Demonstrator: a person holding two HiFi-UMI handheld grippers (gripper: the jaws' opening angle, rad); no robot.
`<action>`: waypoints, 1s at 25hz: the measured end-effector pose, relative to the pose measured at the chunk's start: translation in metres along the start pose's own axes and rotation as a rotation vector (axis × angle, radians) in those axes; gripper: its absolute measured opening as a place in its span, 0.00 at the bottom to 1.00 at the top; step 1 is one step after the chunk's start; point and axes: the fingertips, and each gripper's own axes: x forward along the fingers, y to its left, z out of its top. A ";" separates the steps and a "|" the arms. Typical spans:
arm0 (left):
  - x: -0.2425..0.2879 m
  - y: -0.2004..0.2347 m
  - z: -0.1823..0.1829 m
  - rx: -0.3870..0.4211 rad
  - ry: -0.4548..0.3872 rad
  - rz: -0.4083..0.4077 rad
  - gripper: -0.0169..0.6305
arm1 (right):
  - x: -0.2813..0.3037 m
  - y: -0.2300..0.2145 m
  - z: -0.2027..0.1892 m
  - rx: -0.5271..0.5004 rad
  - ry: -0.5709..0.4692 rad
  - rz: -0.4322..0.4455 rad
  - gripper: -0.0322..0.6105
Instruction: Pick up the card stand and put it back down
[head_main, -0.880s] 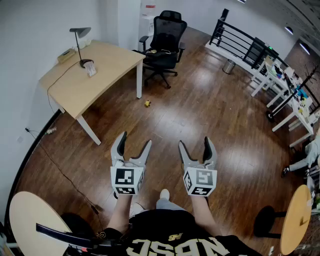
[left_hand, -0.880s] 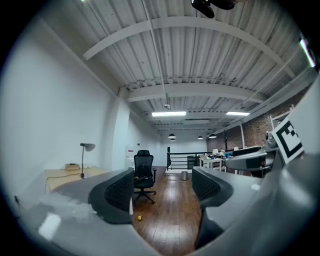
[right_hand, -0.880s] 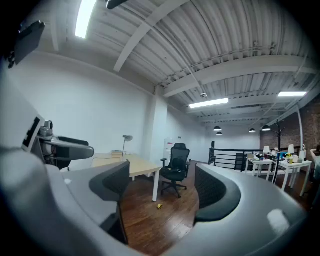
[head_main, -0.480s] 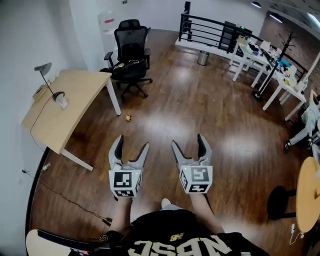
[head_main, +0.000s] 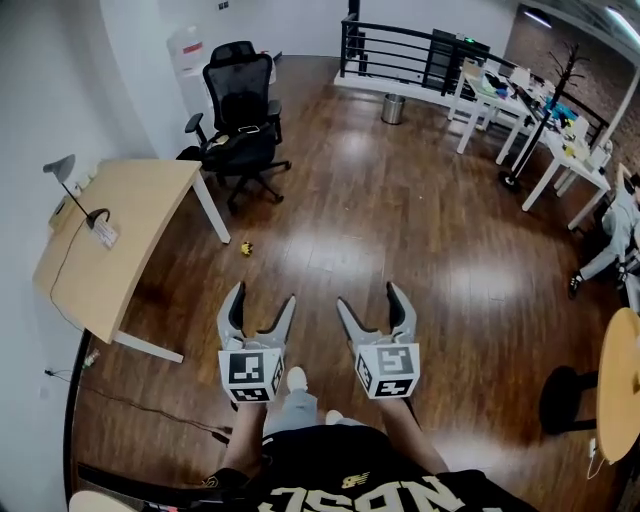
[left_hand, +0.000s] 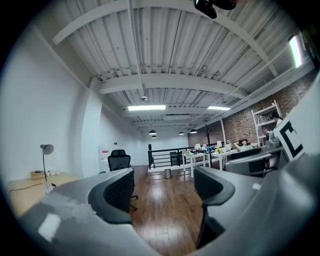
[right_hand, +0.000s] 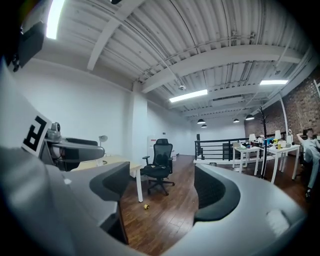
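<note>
The little card stand (head_main: 104, 234) sits on the wooden desk (head_main: 145, 205), beside the lamp (head_main: 97, 215) (too small to see more).

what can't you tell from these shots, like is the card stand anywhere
- Card stand: cannot be identified. The small pale item on the wooden desk is too small in the head view to name.
- Yellow object on the floor: too small to name in any view.
- Round table: cut off by the head view's right edge.

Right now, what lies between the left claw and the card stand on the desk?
Only bare wooden floor, then the desk top, in the head view. The open, empty left claw is far from the card stand.
</note>
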 end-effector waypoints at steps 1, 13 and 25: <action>0.011 0.005 0.000 -0.005 -0.001 -0.003 0.64 | 0.011 -0.003 0.001 -0.001 -0.001 -0.003 0.68; 0.115 0.139 0.015 -0.043 -0.084 -0.014 0.62 | 0.184 0.061 0.046 -0.063 -0.068 0.083 0.68; 0.171 0.258 -0.026 -0.112 0.003 0.131 0.62 | 0.326 0.120 0.038 -0.094 0.008 0.274 0.68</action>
